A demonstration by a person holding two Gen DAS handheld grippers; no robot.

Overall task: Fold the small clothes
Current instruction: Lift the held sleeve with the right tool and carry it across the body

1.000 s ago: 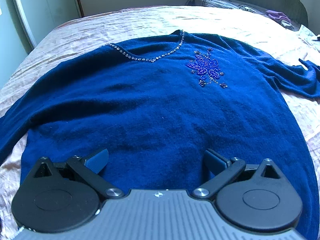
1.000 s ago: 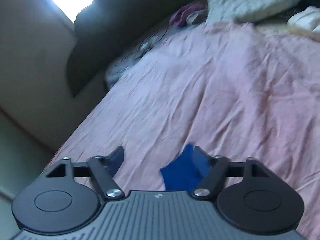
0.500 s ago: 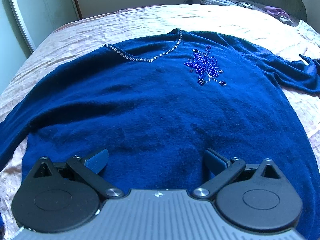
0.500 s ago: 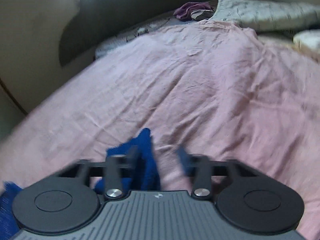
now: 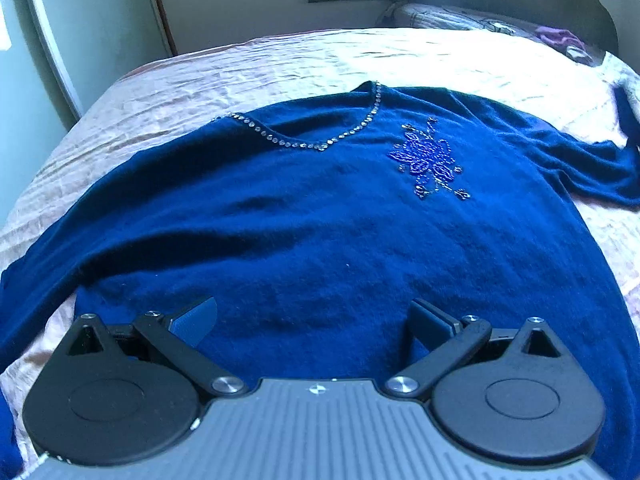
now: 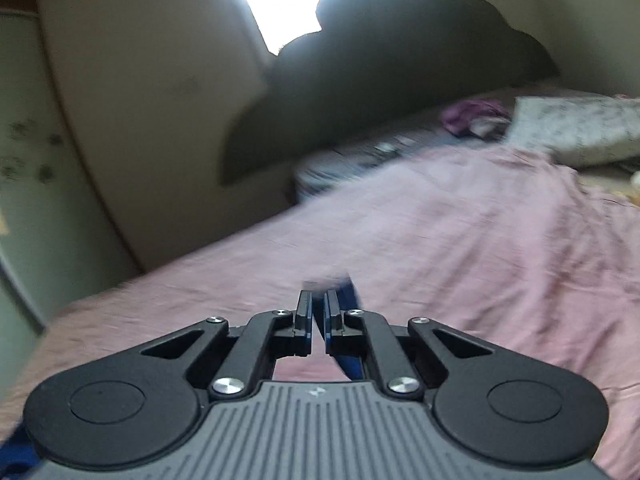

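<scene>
1. Dark blue knit sweater with a rhinestone-trimmed neckline and a beaded flower motif: it lies front-up and spread flat on the pink crinkled bedspread, I judge so that sleeves and sides can be folded inward.
2. Left claw: I hold it wide apart and empty, low over the sweater's hem area, tilted down toward the cloth. The sweater body fills the gap between the fingers; the pads do not press on it. I read this as a waiting post.
3. Right claw: its jaws have just been closing and now stand pinched nearly together on a strip of the blue fabric, which shows at the fingertips and beside the right finger. I take this for the sweater's sleeve end, which looks raised off the bed at the far right of the left wrist view.
4. Judged step: sleeve gripped, fold not yet laid.
</scene>
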